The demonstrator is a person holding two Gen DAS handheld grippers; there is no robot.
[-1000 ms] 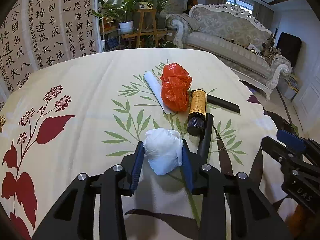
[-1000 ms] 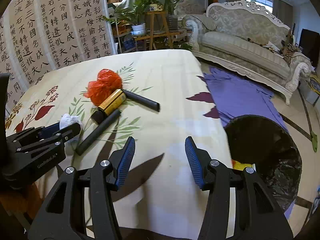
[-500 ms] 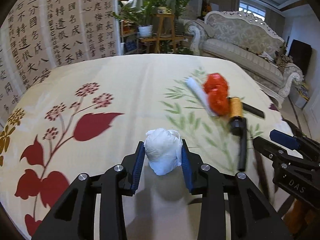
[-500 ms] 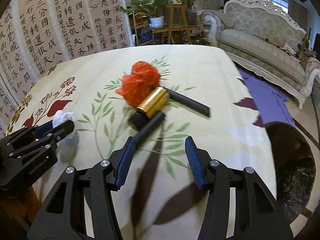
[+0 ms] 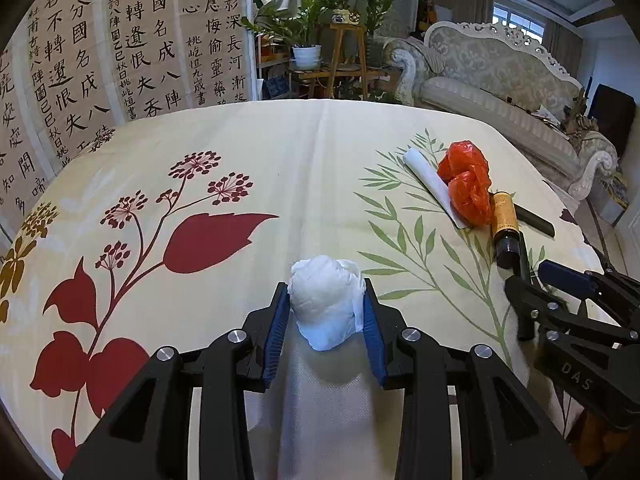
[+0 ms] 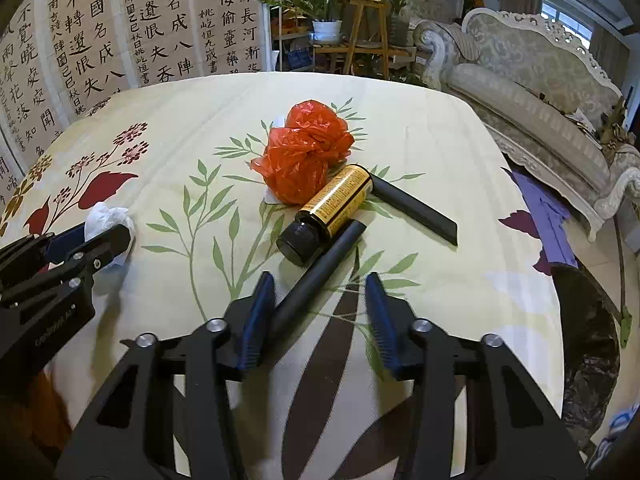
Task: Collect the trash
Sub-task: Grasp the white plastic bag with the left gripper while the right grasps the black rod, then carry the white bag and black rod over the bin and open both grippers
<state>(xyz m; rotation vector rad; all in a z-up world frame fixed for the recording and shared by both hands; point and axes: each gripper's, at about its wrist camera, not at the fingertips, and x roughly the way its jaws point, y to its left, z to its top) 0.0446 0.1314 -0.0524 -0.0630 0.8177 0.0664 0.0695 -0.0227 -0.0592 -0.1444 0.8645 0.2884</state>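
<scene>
Partly done: crumpled white tissue (image 5: 326, 307) clamped in left gripper (image 5: 325, 322) low centre, right gripper (image 6: 316, 316) just closing around but not yet pinching black tube (image 6: 320, 268), with orange bag (image 6: 306, 156), amber bottle (image 6: 330, 212), flat black strip (image 6: 416, 210) left mid-frame, black bin (image 6: 588, 344) lower right.

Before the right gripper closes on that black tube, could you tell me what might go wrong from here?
The black tube lies slanted, close by one jaw of the right gripper, whose jaws have just been closing; it may pivot or roll away.

Its far end touches the brown bottle, which could roll when the tube moves.

The left gripper holds a soft white tissue wad; it could slip out.
</scene>
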